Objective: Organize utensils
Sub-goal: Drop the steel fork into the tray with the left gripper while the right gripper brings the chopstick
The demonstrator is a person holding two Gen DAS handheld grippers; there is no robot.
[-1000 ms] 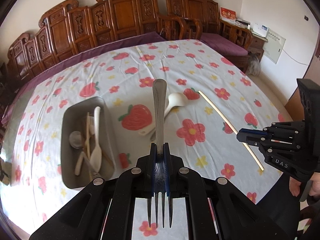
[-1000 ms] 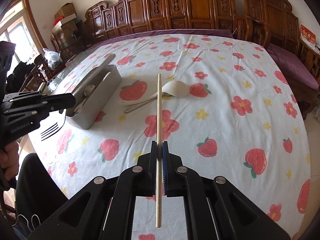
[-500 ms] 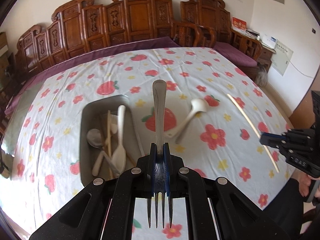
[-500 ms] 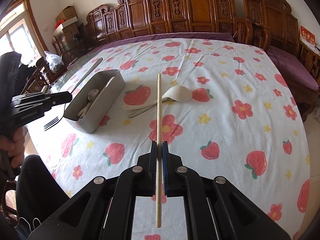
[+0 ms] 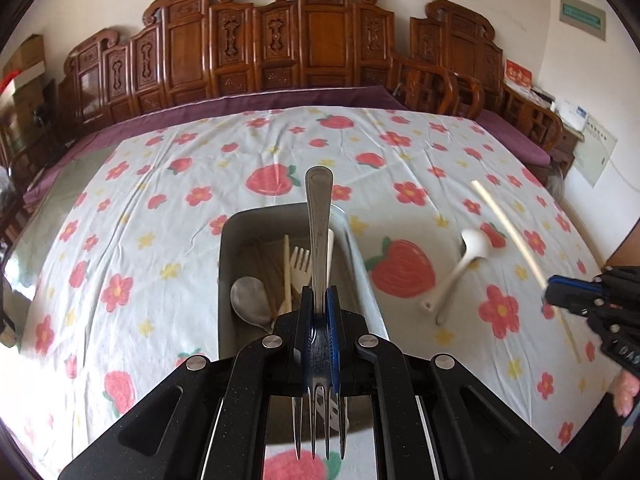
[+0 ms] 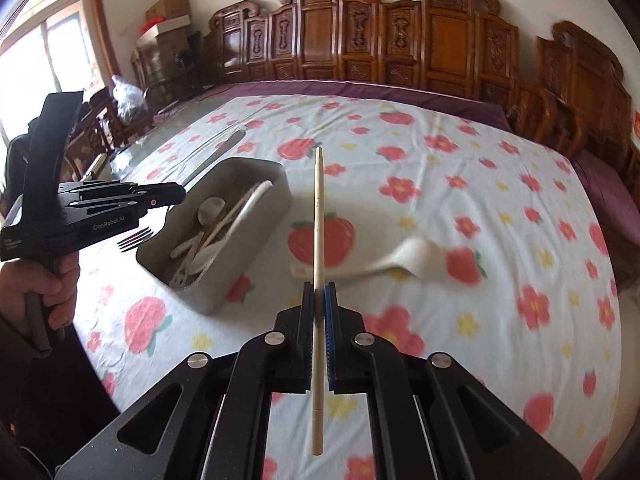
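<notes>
My left gripper (image 5: pixel 319 300) is shut on a metal fork (image 5: pixel 319 216), handle pointing forward, held above the grey metal tray (image 5: pixel 228 240). The tray holds a metal spoon (image 5: pixel 250 300), a pale fork (image 5: pixel 301 266) and other pale utensils. My right gripper (image 6: pixel 319 300) is shut on a wooden chopstick (image 6: pixel 318 208) above the cloth, right of the tray (image 6: pixel 260 216). A white ladle (image 6: pixel 384 266) lies on the cloth beyond it, also in the left wrist view (image 5: pixel 464 264). The left gripper (image 6: pixel 176 194) with the fork (image 6: pixel 136 238) shows in the right wrist view.
The table carries a white cloth (image 5: pixel 160 208) with strawberries and flowers. Carved wooden chairs (image 5: pixel 312 44) line its far side. The right gripper (image 5: pixel 560 294) and chopstick (image 5: pixel 508 220) hover at the table's right edge. A hand (image 6: pixel 52 292) holds the left gripper.
My left gripper has moved left with the fork and now sits over the tray. The right gripper with the chopstick has turned a little toward the tray.
</notes>
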